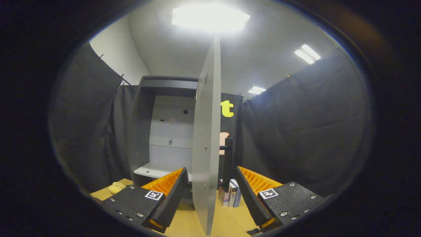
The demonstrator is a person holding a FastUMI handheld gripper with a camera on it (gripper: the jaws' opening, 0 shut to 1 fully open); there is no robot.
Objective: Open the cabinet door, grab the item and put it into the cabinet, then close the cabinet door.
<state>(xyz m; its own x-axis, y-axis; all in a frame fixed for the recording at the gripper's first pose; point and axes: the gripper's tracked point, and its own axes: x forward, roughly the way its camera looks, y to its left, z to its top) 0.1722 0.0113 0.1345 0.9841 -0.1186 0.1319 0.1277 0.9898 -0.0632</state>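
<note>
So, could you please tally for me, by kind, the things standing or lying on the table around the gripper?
Cabinet, its door swung open edge-on between the open gripper fingers: 1
Books standing beyond the fingers: about 3, partly hidden
Yellow item by the cabinet's foot: 1
Total: about 5

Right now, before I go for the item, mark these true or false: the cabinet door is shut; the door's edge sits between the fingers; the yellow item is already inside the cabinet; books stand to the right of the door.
1. The grey cabinet door is shut. False: it stands swung open, edge-on to the camera.
2. The door's edge sits between the fingers of the gripper. True; the fingers are spread and not pressing it.
3. The small yellow item is inside the grey cabinet. False: it lies on the light wooden table, left of the cabinet.
4. Upright books stand right of the door. True.
</note>
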